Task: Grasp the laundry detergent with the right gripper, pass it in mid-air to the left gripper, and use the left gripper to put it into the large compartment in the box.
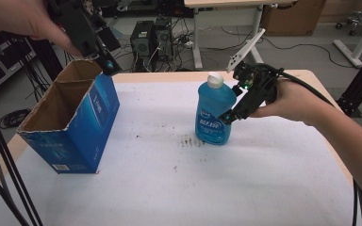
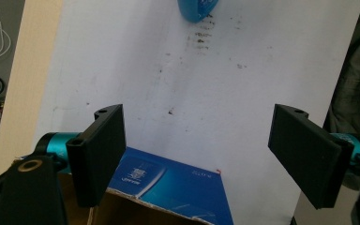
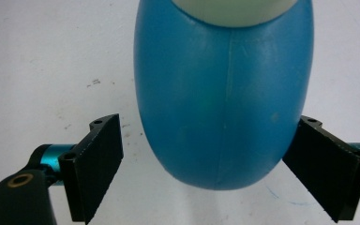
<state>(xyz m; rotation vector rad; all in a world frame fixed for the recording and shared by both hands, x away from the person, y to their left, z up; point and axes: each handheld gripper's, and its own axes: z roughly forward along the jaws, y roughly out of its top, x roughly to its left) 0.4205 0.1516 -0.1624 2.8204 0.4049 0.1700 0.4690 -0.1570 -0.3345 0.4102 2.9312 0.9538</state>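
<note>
A blue liquid bottle [image 1: 214, 115] with a white cap stands upright at the middle of the white-covered table [image 1: 169, 188]. My right gripper [image 1: 226, 111] is open, one jaw on each side of the bottle's lower body [image 3: 222, 103]; the right gripper [image 3: 215, 171] has not closed on it, and a gap shows at the left jaw. An open blue cardboard box [image 1: 82, 127] stands at the table's left. My left gripper [image 1: 104, 63] hangs open above the box's far corner, nothing between the jaws. The left gripper [image 2: 199, 154] looks down past the box edge [image 2: 168, 187] toward the distant bottle [image 2: 197, 9].
Dark smudges [image 1: 188, 141] mark the sheet beside the bottle. Black tripod legs [image 1: 0, 179] cross the left edge and another stands at the right [image 1: 358, 89]. Computer towers [image 1: 151, 37], cables and desk legs sit on the floor beyond the table.
</note>
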